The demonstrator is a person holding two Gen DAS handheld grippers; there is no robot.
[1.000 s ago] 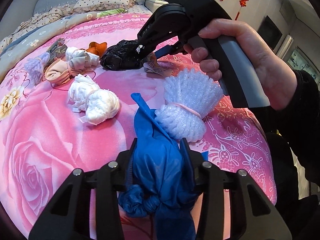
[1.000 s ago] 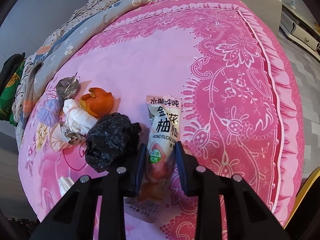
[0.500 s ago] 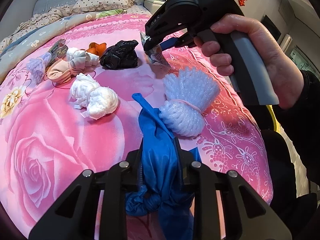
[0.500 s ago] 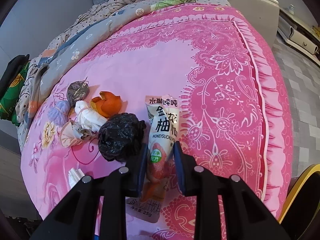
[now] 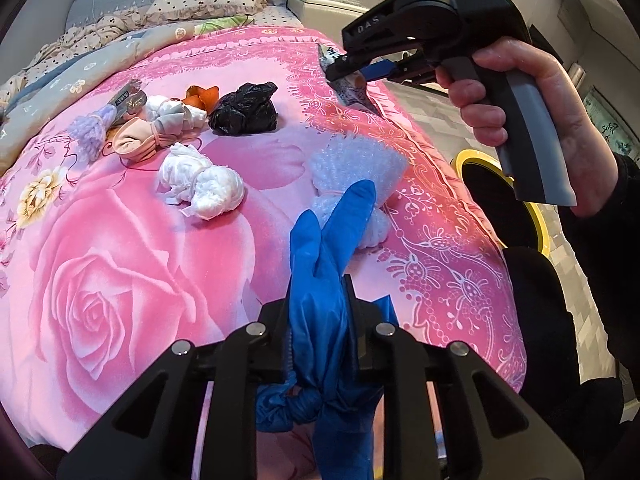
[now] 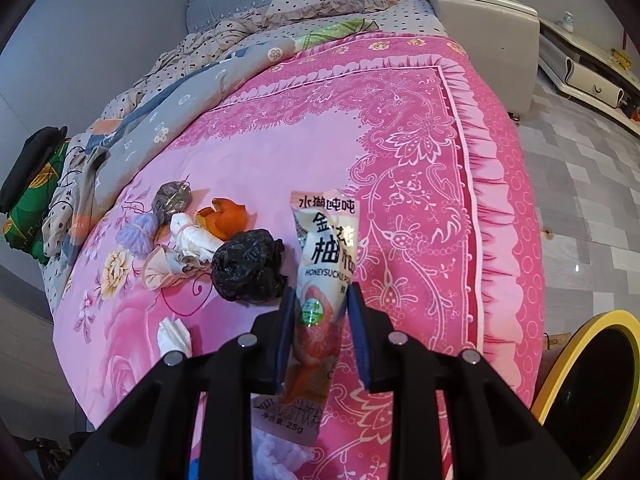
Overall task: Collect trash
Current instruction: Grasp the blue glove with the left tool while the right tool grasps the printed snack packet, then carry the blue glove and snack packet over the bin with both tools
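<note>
Jaws of the left gripper point(image 5: 318, 320) clench a blue glove point(image 5: 324, 280); the right gripper point(image 6: 320, 332) grips a snack packet point(image 6: 320, 280) above the pink bed point(image 6: 260, 160), yellow bin point(image 6: 560, 360) at right.

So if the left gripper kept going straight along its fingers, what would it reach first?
Probably the white foam net bundle, just beyond the blue glove that the left gripper holds; depth is uncertain in this fisheye view.

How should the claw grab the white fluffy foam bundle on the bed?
Probably pinch the white foam bundle at its narrow waist, where a band cinches it, coming straight down from above. Both ends flare wide; the waist gives the slimmest, firmest bite.
</note>
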